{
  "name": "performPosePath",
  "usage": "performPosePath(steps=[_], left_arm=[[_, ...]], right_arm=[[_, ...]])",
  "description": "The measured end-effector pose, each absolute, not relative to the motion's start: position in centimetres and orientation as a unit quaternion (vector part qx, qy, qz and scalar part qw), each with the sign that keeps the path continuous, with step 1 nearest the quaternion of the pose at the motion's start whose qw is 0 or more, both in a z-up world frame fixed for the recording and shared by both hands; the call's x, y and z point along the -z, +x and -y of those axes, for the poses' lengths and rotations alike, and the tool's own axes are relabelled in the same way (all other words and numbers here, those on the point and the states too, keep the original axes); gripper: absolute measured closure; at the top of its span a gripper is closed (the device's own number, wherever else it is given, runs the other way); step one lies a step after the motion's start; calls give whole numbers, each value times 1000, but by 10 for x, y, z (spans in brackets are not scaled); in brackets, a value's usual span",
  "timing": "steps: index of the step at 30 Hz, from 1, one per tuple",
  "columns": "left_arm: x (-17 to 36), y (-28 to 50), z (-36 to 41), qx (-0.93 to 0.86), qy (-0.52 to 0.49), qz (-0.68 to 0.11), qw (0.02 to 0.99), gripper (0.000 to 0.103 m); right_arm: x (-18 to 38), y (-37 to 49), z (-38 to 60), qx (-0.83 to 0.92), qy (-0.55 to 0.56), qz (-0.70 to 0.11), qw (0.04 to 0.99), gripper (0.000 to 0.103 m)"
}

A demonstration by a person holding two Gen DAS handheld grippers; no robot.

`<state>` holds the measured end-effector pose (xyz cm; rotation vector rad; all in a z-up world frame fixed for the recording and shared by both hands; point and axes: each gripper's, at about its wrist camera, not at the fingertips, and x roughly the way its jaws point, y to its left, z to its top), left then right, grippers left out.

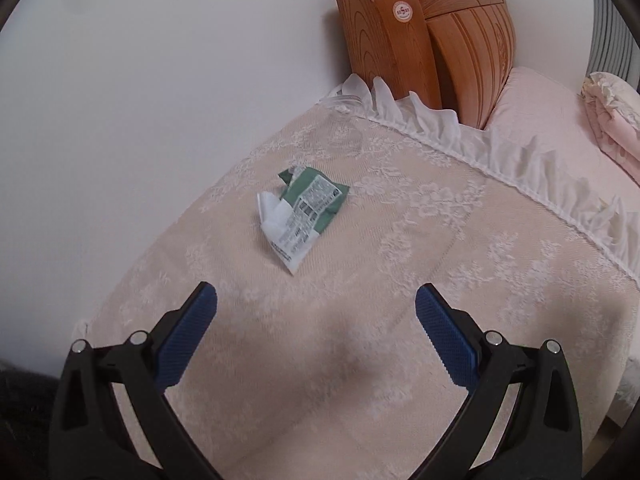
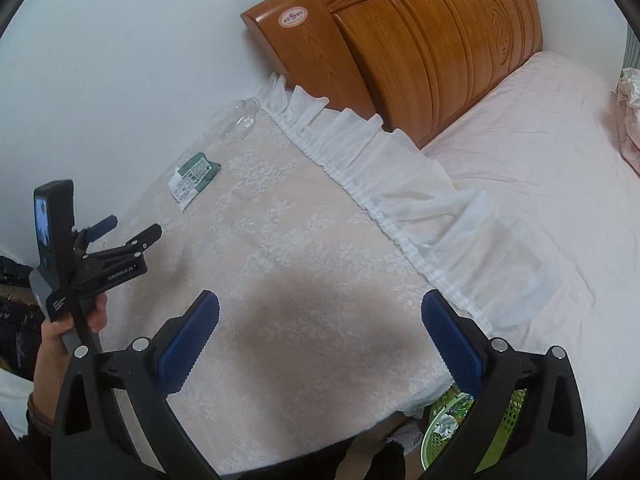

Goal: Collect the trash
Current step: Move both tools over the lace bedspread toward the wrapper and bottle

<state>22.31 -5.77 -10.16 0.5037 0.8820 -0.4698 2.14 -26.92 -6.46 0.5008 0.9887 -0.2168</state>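
Lace-covered worktop (image 1: 400,320) carries a crumpled wrapper (image 1: 302,216) ahead of the left gripper (image 1: 316,300), jaws released; advance squarely, straddle it, then clench.

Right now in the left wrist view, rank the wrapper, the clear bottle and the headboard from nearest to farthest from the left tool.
1. Wrapper, just ahead on the lace cover.
2. Bottle, at the far edge.
3. Headboard, beyond, upper right.
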Motion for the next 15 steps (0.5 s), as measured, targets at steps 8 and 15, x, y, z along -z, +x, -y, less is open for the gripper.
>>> performPosePath(steps=[8,15], left_arm=[[139,316,77,290,247,-438,814,8],[169,340,83,324,241,-469,786,26]], right_arm=[[80,77,256,113,255,-486,828,3],[87,98,248,129,248,-501,819,3]])
